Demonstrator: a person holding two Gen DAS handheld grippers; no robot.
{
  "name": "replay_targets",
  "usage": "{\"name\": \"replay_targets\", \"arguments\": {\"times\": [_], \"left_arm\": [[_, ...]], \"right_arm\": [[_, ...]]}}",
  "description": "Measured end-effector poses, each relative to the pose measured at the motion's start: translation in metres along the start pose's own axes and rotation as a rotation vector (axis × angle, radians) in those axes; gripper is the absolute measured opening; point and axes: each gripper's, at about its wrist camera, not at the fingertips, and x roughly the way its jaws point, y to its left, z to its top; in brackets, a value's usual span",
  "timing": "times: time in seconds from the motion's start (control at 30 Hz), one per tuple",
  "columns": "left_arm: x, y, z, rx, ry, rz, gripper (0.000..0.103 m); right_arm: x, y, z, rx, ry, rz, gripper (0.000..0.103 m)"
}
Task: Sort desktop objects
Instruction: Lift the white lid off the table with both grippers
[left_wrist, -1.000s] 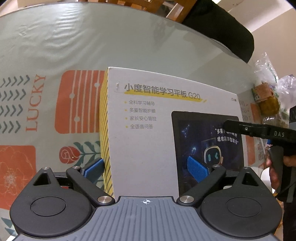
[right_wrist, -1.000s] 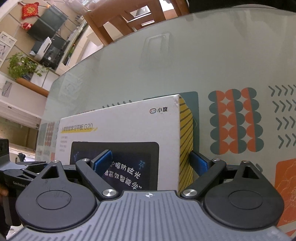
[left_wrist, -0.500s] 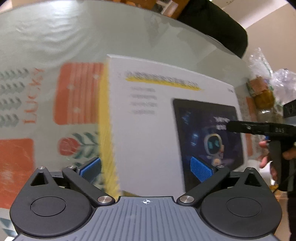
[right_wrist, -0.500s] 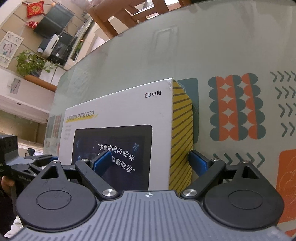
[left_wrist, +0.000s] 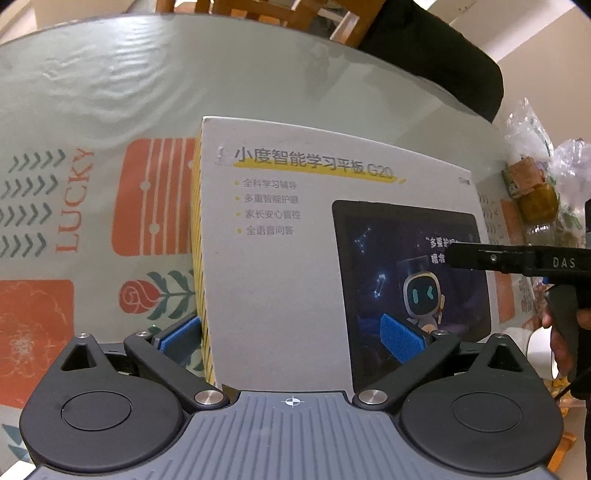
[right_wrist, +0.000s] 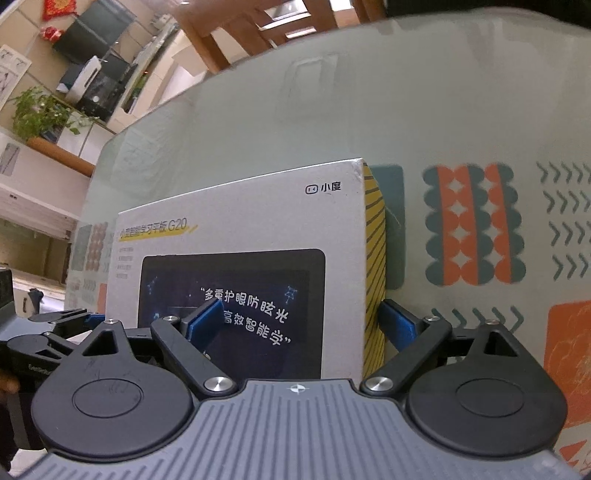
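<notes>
A flat white tablet box (left_wrist: 280, 258) with a yellow striped side and a printed dark screen lies on the patterned table; it also shows in the right wrist view (right_wrist: 243, 236). My left gripper (left_wrist: 291, 339) grips its near left corner, one blue pad on the yellow side, the other on top. My right gripper (right_wrist: 303, 325) grips the near right corner the same way. The right gripper's black body (left_wrist: 517, 258) shows at the right of the left wrist view.
A glass-topped round table with a patterned cloth (left_wrist: 74, 206) lies under the box. Plastic bags and a jar (left_wrist: 535, 199) sit at its right edge, with a white tape roll (left_wrist: 539, 354) nearby. Wooden chairs (right_wrist: 258, 33) stand beyond the far edge.
Both grippers stay on the box. The view shook half a second ago and the box shifted slightly in both views, now sitting about as it was one second ago.
</notes>
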Motion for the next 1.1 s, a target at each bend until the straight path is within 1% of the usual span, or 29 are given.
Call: {"name": "replay_targets", "arguments": {"times": [0.23,0.47,0.73,1.1], "left_arm": [[-0.024,-0.005,0.008,0.003,-0.044,0.020,0.103],[-0.044,-0.008,-0.002,-0.006,-0.066,0.015,0.103],[-0.075,-0.007,-0.025,-0.017,-0.098,0.024,0.103],[-0.115,0.004,-0.061,-0.028,-0.135,0.023,0.103]], "right_arm": [[-0.015,0.020,0.009,-0.015,-0.036,0.005,0.103],[-0.031,0.035,0.008,-0.041,-0.061,-0.005,0.103],[-0.048,0.060,-0.006,-0.067,-0.084,-0.001,0.103],[-0.070,0.105,-0.040,-0.115,-0.121,0.000,0.103]]}}
